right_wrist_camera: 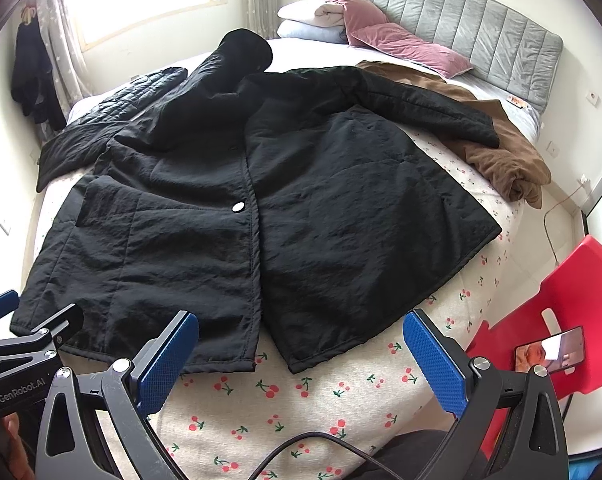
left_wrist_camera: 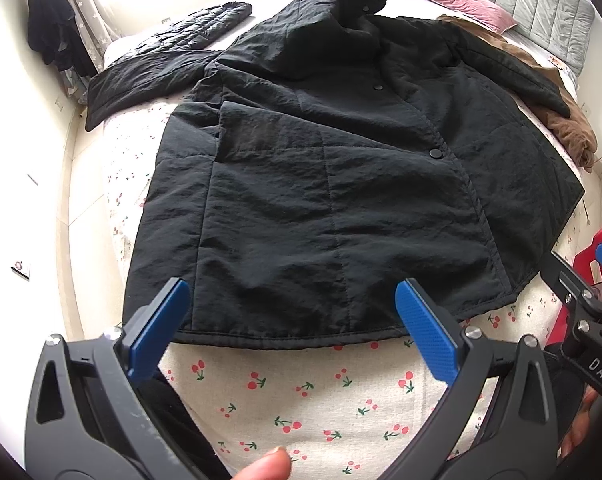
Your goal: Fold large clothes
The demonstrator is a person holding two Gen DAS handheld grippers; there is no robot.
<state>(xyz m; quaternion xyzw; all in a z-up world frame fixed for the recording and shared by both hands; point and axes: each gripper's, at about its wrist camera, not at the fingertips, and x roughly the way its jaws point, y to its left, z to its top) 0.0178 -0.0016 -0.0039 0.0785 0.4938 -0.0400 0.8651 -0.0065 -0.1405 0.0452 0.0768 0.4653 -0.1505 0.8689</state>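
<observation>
A large black hooded coat (left_wrist_camera: 321,168) lies spread flat, front up, on the cherry-print bed cover (left_wrist_camera: 301,400); it also shows in the right wrist view (right_wrist_camera: 229,208). Its sleeves stretch out to both sides and its hem faces me. My left gripper (left_wrist_camera: 293,304) is open and empty, just above the hem's left half. My right gripper (right_wrist_camera: 301,336) is open and empty, over the hem near the coat's front opening. Each gripper shows at the edge of the other's view.
A brown garment (right_wrist_camera: 501,152) lies under the coat's right sleeve. A second black quilted garment (left_wrist_camera: 197,28) lies at the far left. Pillows (right_wrist_camera: 381,32) and a grey headboard (right_wrist_camera: 481,28) stand at the back. A red chair (right_wrist_camera: 561,300) with a phone (right_wrist_camera: 549,350) stands at the right.
</observation>
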